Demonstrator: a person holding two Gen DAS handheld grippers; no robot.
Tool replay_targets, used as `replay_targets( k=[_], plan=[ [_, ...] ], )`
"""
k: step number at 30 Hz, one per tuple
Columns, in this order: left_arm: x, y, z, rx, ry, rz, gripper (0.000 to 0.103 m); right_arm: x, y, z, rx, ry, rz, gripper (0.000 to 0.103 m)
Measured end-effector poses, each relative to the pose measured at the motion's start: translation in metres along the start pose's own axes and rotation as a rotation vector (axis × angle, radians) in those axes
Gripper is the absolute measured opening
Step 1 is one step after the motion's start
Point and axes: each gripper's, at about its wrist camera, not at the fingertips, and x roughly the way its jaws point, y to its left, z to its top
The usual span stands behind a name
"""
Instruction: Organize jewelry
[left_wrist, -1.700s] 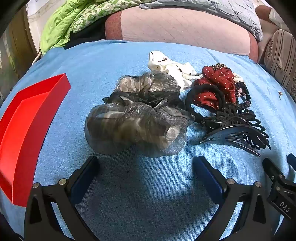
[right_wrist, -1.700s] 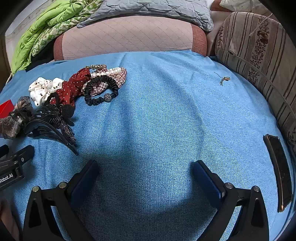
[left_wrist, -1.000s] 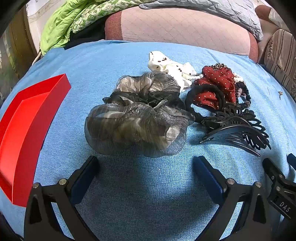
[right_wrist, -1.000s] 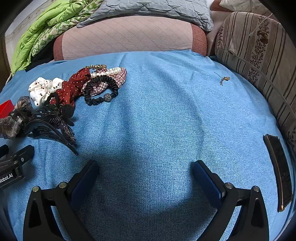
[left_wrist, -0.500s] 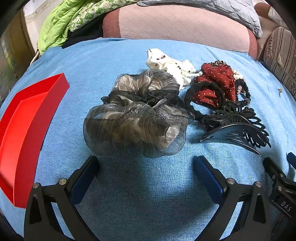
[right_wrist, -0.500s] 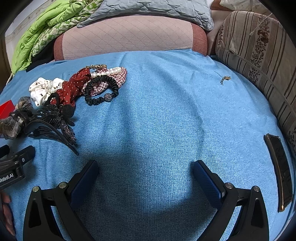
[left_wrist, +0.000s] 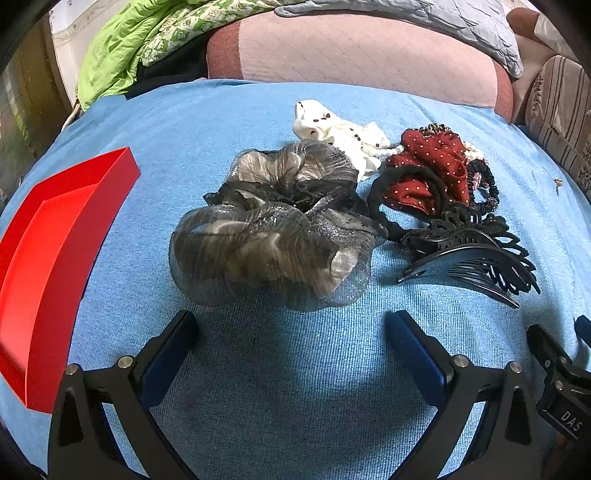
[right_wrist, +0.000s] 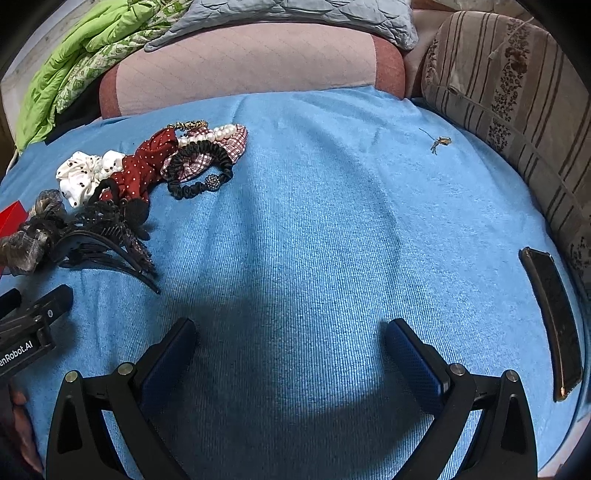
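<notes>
Left wrist view: left gripper (left_wrist: 290, 326) low over the blue bedcover (left_wrist: 207, 122), jaws spread wide and holding nothing, lined up so the grey organza scrunchie (left_wrist: 271, 229) sits just ahead of the gap and centred on it. Likely the first pick, being the bulkiest piece and the nearest to the jaws. Red tray (left_wrist: 55, 240) off to the left of the jaws, empty as far as can be seen, open side up, probably placed there as the destination, within a short swing. Ahead and to the right of the jaws, the rest heaped together: black claw clip (left_wrist: 469, 247) touching the scrunchie's right edge, a red dotted scrunchie (left_wrist: 432, 173) behind it, a white dotted scrunchie (left_wrist: 332, 133) further back. Soft gauze, so a shallow pinch on one fold should do; risk of snagging the clip's teeth and dragging it along.

Right wrist view: right gripper (right_wrist: 290, 332) also wide open and empty, over bare bedcover with nothing between the jaws. Same heap far ahead and to the left, with a black beaded hair tie (right_wrist: 201, 173), a pearl strand (right_wrist: 208, 134) and a checked scrunchie (right_wrist: 236, 142) at its far end. Left gripper's body at the left edge. A phone (right_wrist: 552, 317) lying well off to the right, near the striped cushion (right_wrist: 517, 85). Seemingly parked clear, leaving the left side free to work.
</notes>
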Motion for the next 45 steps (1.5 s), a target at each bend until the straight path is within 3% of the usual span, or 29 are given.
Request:
replay_targets(
  k=[10, 15, 24, 30, 38, 45],
  plan=[
    [-0.001, 0.002, 0.001, -0.004, 0.001, -0.008, 0.103, 0.001, -0.003, -0.001, -0.002, 0.011, 0.010, 0.103],
    [-0.013, 0.011, 0.005, 0.015, 0.052, -0.019, 0.103, -0.001, -0.003, -0.002, -0.025, 0.005, 0.017, 0.103],
    [-0.101, 0.050, -0.008, -0.045, -0.066, -0.036, 0.103, -0.018, -0.002, -0.014, -0.028, -0.040, 0.021, 0.103],
    [-0.150, 0.077, -0.037, -0.081, -0.105, -0.039, 0.103, -0.055, -0.004, -0.028, 0.012, -0.121, 0.050, 0.103],
    [-0.212, 0.130, -0.059, -0.168, -0.247, 0.049, 0.103, -0.100, 0.019, -0.047, -0.062, -0.265, 0.010, 0.100],
    [-0.242, 0.145, -0.064, -0.198, -0.296, 0.105, 0.103, -0.118, 0.043, -0.053, -0.156, -0.353, -0.050, 0.100]
  ],
)
